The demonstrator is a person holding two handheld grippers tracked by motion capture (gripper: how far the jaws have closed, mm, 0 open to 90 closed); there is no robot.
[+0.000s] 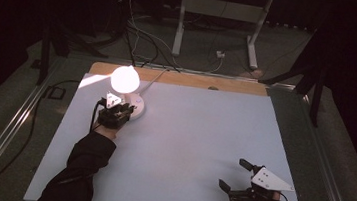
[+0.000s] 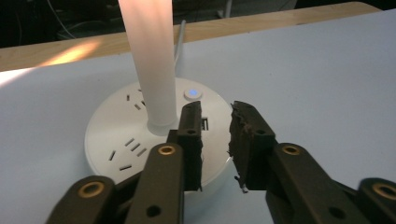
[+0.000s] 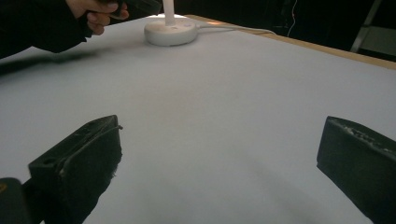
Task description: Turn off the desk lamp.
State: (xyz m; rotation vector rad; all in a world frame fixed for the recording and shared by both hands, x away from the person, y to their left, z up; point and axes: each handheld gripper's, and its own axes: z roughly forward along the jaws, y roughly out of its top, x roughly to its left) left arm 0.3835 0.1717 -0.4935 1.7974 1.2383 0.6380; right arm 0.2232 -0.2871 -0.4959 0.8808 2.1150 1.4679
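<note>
At the table's far left, the left gripper (image 1: 116,110) hovers nearly clenched, grasping nothing, over the lit lamp's round socket base (image 2: 116,135); the right gripper (image 1: 241,179) rests released.

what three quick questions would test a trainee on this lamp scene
1. True or false: the lamp is lit.
2. Which one is at the lamp's base: A the left claw, B the right claw?
3. Fill in: the button on the base glows ____.
Key: 1 true; 2 A; 3 blue.
</note>
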